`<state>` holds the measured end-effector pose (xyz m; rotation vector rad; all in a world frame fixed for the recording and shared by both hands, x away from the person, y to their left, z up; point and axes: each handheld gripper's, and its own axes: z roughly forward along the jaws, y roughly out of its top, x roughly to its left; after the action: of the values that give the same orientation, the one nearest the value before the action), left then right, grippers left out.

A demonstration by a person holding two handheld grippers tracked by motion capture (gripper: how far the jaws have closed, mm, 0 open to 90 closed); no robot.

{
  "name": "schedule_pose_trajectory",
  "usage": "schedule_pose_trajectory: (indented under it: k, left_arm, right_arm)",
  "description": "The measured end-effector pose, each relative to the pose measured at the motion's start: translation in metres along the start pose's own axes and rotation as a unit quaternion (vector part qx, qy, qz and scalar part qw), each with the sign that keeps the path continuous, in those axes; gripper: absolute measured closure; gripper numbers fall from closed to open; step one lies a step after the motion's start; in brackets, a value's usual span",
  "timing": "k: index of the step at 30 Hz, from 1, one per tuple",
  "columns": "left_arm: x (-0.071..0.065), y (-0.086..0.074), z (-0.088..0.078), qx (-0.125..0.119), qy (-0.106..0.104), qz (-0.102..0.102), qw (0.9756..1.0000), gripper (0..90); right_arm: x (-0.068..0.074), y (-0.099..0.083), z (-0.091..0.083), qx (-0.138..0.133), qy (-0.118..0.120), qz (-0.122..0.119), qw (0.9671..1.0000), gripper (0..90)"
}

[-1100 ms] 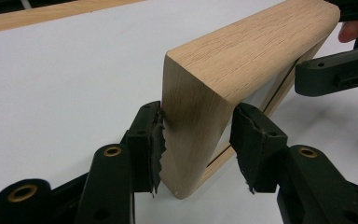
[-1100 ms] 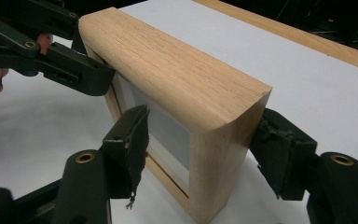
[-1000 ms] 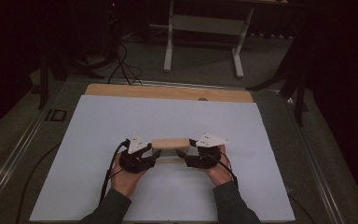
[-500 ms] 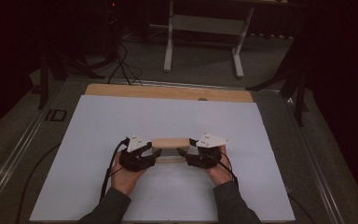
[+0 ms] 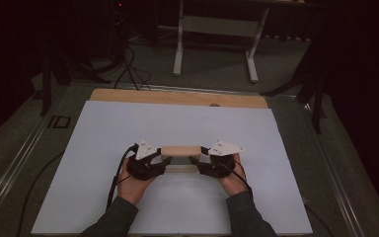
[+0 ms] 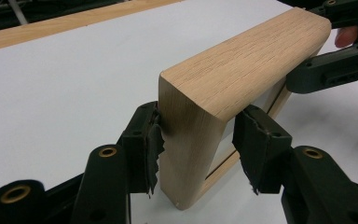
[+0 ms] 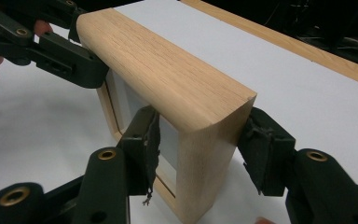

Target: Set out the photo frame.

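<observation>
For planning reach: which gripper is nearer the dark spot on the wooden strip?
Right. Right gripper, jaws just closing around the frame, sits almost below the spot; left gripper farther left.

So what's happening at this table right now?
A person holds a wooden frame upright on the white sheet, one end in each pair of tongs. The left tongs straddle one end. The right tongs have just been closing on the other, and their pads look pressed against it.

pale oak frame [image 6: 242, 60], white table [image 5: 128, 128], black fingers [image 6: 142, 140]
</observation>
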<state>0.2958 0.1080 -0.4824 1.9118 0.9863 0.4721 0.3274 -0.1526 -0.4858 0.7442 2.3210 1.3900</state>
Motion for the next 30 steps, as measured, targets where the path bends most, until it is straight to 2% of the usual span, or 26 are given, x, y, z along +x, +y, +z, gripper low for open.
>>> schedule_pose_trajectory:
  k: [15, 30]
  left_arm:
    - [0.003, 0.002, -0.004, -0.007, 0.001, 0.005, 1.0, 51.5]
    - [0.007, 0.008, -0.006, -0.009, 0.005, 0.011, 0.9999, 51.5]
  right_arm:
    - [0.002, 0.007, -0.001, -0.004, -0.003, -0.016, 0.9999, 50.7]
    - [0.001, 0.013, 0.001, -0.004, -0.002, -0.018, 0.9998, 50.9]
